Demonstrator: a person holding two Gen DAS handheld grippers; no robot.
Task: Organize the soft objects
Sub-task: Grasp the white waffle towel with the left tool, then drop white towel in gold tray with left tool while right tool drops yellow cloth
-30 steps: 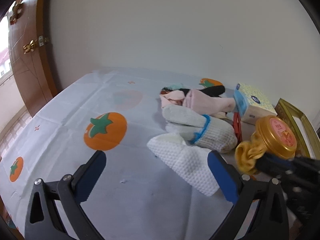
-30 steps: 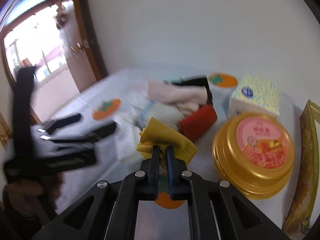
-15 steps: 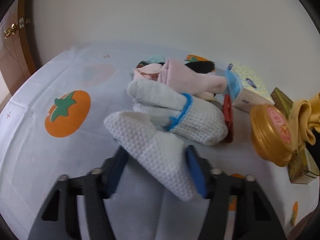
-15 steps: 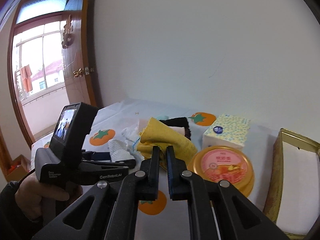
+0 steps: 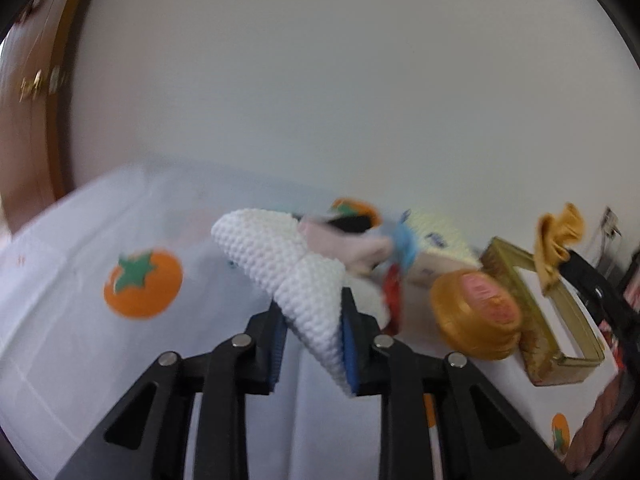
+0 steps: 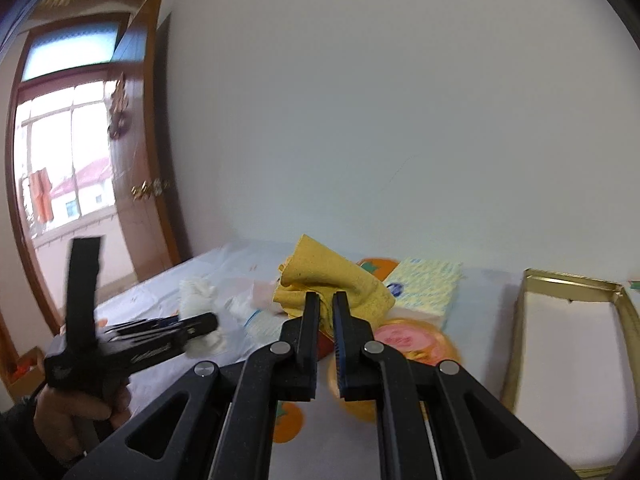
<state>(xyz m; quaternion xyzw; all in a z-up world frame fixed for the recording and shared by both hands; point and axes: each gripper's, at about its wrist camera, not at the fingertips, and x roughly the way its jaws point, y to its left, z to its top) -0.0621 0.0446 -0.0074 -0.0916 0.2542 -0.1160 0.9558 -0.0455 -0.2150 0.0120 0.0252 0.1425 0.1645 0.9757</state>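
Note:
My left gripper (image 5: pixel 310 320) is shut on a white waffle-knit cloth (image 5: pixel 280 264) and holds it lifted off the table; it also shows in the right wrist view (image 6: pixel 200 322). My right gripper (image 6: pixel 326 300) is shut on a yellow cloth (image 6: pixel 328 276), raised above the table; that cloth shows in the left wrist view (image 5: pixel 558 236) at the right, over the gold box. A pile of soft items, pink (image 5: pixel 352 244), black and white with blue trim, lies behind the white cloth.
An open gold-rimmed box (image 6: pixel 568 344) stands at the right. A round gold tin (image 5: pixel 476 316) and a tissue pack (image 6: pixel 424 292) sit beside the pile. The tablecloth (image 5: pixel 80 340) is white with orange fruit prints. A wooden door (image 6: pixel 140 200) is at the left.
My left gripper closed on the white cloth and lifted it off the table. My right gripper rose and moved right with the yellow cloth.

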